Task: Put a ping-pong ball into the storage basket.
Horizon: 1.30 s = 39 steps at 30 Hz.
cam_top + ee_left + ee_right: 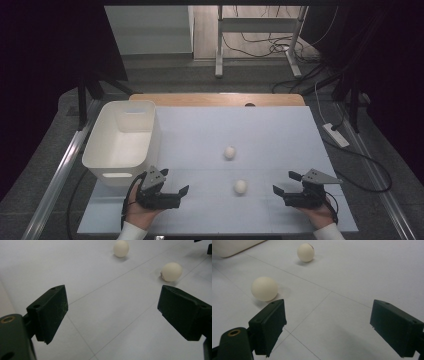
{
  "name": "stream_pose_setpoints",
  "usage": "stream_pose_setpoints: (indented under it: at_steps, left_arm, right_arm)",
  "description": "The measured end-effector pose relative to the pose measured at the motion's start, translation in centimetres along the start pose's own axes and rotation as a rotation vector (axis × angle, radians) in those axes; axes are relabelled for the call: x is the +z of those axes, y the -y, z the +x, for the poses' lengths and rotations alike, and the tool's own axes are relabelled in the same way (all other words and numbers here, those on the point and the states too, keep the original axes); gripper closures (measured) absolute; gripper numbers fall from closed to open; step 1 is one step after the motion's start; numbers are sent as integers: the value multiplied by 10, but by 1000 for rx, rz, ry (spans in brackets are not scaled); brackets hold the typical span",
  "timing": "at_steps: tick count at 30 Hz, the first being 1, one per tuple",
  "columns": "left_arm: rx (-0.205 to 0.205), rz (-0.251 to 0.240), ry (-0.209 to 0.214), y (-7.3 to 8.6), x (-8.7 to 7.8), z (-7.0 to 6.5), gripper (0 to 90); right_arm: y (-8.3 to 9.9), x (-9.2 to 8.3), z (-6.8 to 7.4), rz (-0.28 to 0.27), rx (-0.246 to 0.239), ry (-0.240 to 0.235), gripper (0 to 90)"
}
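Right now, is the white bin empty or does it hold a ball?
Empty: the white bin shows bare inside, and both balls lie on the table.

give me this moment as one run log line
left gripper: open, empty | right gripper: open, empty | near round white ball: on table between grippers | far round white ball: on table | white plastic bin: empty

Your sleeves are white. Each black hand-held gripper, left [176, 184] and right [286, 183], carries a grey three-cornered plate and a black cable.
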<state>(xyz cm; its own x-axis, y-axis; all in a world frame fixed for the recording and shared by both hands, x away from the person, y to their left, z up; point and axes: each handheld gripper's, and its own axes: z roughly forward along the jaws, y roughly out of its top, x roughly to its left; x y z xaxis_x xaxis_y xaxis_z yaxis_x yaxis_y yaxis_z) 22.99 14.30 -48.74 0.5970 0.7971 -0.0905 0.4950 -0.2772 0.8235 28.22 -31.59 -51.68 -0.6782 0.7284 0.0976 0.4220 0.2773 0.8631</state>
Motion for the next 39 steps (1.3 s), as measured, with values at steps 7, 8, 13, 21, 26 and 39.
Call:
stream_pose_setpoints:
  at_steps: [7,8,13,21,26,39]
  left_arm:
    - [26,8,10,-16,7,-3,112]
    - [26,8,10,-16,7,-3,112]
    - [12,17,20,-21,15,-1,113]
    - [23,37,34,-27,25,-3,114]
    - [13,42,42,-28,30,0,115]
    - [9,45,54,-38,37,3,117]
  right_arm:
    - [-1,3,1,6,-8,-5,132]
    - [-1,3,1,6,-8,-5,132]
    - [-1,4,1,9,-16,-3,137]
    - [-1,4,5,11,-25,-7,137]
    - [-1,5,6,11,-32,-9,137]
    - [-1,5,5,11,-30,-5,137]
